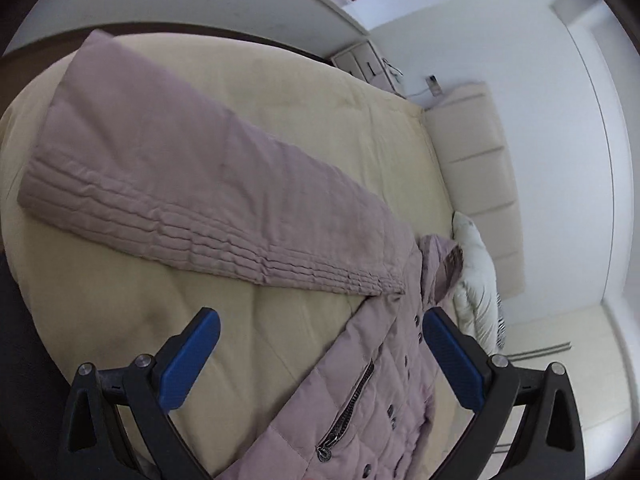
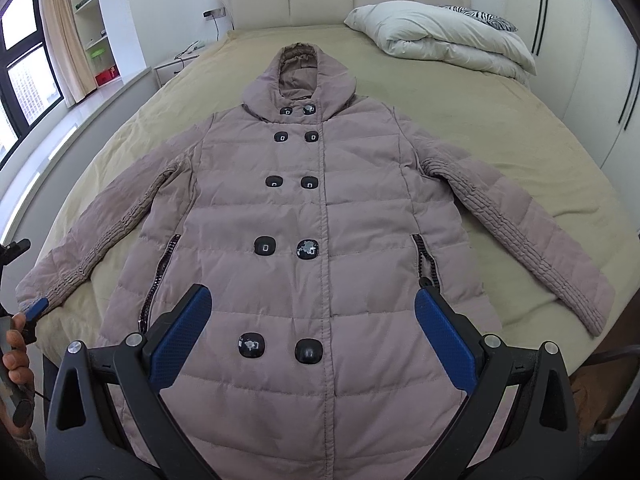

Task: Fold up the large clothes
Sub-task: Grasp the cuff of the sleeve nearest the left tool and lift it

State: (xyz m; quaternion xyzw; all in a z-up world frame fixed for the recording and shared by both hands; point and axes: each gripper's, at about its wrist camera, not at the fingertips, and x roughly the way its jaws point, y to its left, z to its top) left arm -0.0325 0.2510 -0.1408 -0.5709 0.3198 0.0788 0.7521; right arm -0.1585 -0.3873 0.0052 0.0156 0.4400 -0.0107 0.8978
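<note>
On the beige-sheeted bed (image 2: 500,128), a mauve quilted hooded coat (image 2: 304,216) lies face up, hood away; its sleeve (image 1: 192,184) stretches ahead of the left gripper (image 1: 320,356). Right gripper (image 2: 312,336) hovers over the hem. Both jaws gape, empty.

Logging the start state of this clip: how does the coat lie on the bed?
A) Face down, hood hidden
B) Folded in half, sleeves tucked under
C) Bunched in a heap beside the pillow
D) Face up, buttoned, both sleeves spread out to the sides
D: the coat lies flat with its buttons up, hood at the top, and each sleeve angled outward on the bed.
</note>
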